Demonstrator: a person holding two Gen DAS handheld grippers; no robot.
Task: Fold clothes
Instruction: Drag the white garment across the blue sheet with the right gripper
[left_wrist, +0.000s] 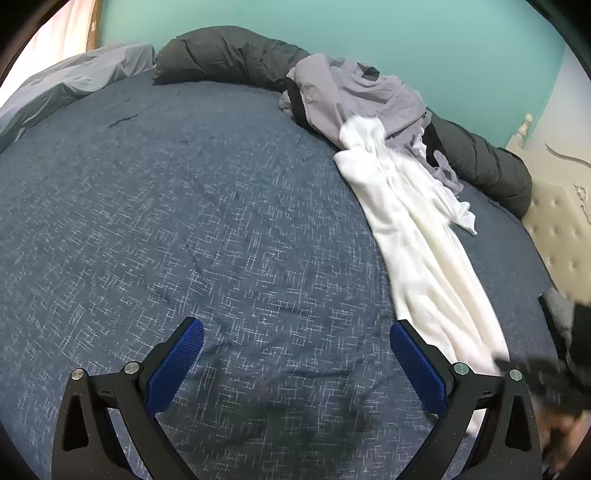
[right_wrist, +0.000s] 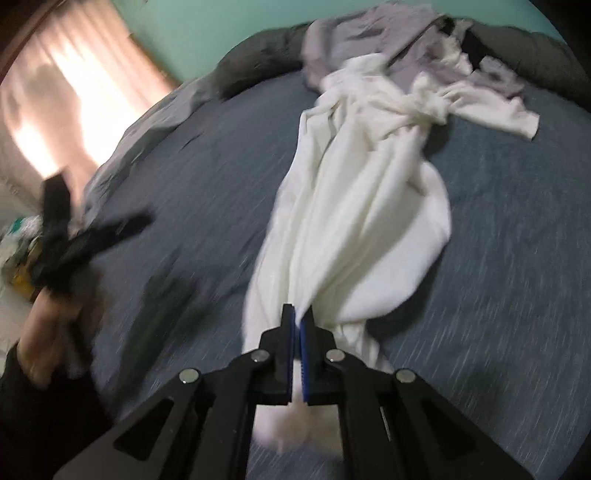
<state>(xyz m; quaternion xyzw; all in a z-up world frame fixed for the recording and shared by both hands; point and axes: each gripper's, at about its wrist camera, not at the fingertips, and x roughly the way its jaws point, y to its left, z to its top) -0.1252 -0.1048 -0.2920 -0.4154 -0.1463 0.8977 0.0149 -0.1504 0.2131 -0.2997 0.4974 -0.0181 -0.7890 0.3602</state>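
A white garment (right_wrist: 354, 221) lies stretched in a long bunch across the blue bedspread (right_wrist: 192, 192). My right gripper (right_wrist: 298, 314) is shut on its near end and holds the cloth taut. In the left wrist view the same white garment (left_wrist: 417, 229) runs along the right side, and the right gripper (left_wrist: 546, 369) shows as a dark blur at its lower end. My left gripper (left_wrist: 295, 332) is open and empty, low over bare bedspread (left_wrist: 184, 206) to the left of the garment. It also shows blurred in the right wrist view (right_wrist: 92, 236). A grey garment (left_wrist: 354, 96) lies crumpled at the white one's far end.
A dark grey rolled duvet (left_wrist: 229, 55) lies along the far edge of the bed by the teal wall. A light grey pillow (left_wrist: 66, 81) sits at the far left. A cream tufted headboard (left_wrist: 557, 221) stands at the right. A lit curtain (right_wrist: 74, 85) hangs on the left.
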